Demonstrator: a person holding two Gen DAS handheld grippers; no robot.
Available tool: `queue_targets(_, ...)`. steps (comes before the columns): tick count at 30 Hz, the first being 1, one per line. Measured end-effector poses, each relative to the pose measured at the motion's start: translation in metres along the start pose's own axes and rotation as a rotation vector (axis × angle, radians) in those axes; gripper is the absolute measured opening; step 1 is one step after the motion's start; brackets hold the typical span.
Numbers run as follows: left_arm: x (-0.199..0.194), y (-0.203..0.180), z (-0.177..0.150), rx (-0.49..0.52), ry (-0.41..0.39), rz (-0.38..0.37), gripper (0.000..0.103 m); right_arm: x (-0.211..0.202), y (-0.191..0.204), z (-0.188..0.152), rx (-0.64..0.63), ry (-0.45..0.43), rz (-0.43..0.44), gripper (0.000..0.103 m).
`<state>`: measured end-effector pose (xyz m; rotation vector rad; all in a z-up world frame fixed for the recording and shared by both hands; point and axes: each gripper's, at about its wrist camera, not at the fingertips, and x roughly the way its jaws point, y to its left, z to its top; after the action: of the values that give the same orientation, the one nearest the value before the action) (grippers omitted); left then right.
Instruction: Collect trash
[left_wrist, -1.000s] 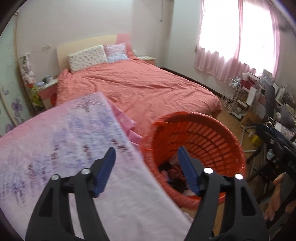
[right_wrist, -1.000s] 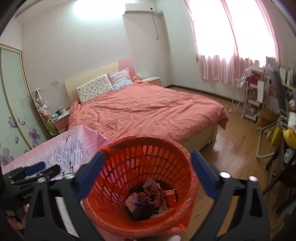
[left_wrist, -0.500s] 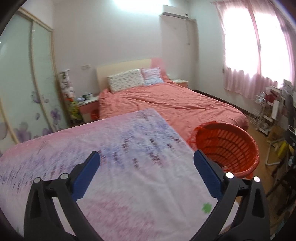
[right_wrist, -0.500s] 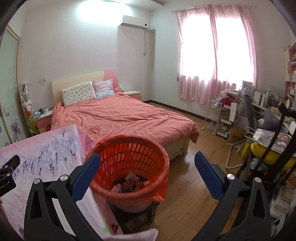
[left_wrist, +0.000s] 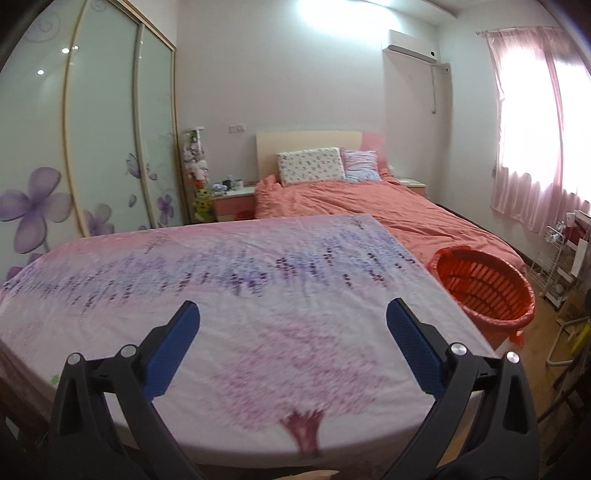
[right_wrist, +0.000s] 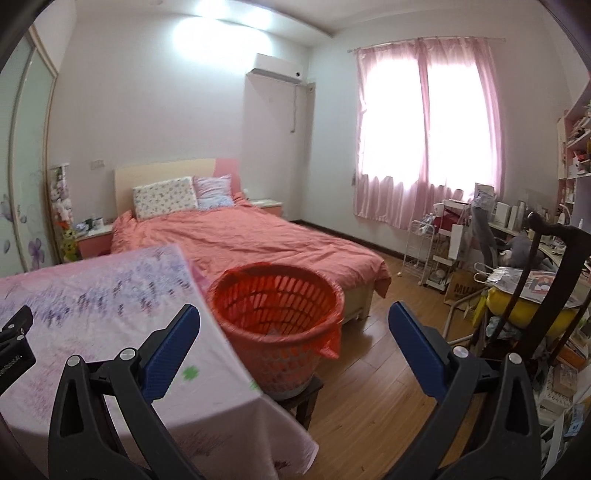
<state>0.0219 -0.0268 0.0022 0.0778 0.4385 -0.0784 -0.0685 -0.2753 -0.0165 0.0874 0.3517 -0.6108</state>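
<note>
An orange slatted plastic basket (right_wrist: 277, 314) stands on a dark stool beside the table's right end; it also shows in the left wrist view (left_wrist: 484, 288). What lies in it is hidden from here. My left gripper (left_wrist: 291, 332) is open and empty above the pink flowered tablecloth (left_wrist: 240, 280). My right gripper (right_wrist: 293, 332) is open and empty, held back from the basket. No loose trash shows on the cloth.
A bed with a salmon cover (right_wrist: 258, 240) stands behind the table and basket. A wardrobe with flowered sliding doors (left_wrist: 74, 166) is at the left. A cluttered desk, a dark chair (right_wrist: 546, 295) and a white rack (right_wrist: 424, 251) line the right wall. Wooden floor (right_wrist: 369, 387) lies right of the basket.
Both grippers have pulled up and back from the basket. The left jaws have opened wide and the left gripper has swung left over the table. The basket looks farther off.
</note>
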Motion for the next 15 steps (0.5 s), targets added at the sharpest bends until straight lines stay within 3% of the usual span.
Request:
queue_targets(8,-0.014,0.021,-0.010,-0.027,0.010,0.037,0.099,0.004,0.011,-0.010,0.002,0.148,0.039,0.101)
queue_targets(15,-0.013,0.024,-0.011,-0.051,0.057,0.025,0.099,-0.002,0.015,-0.015,0.000,0.181,0.007,0.101)
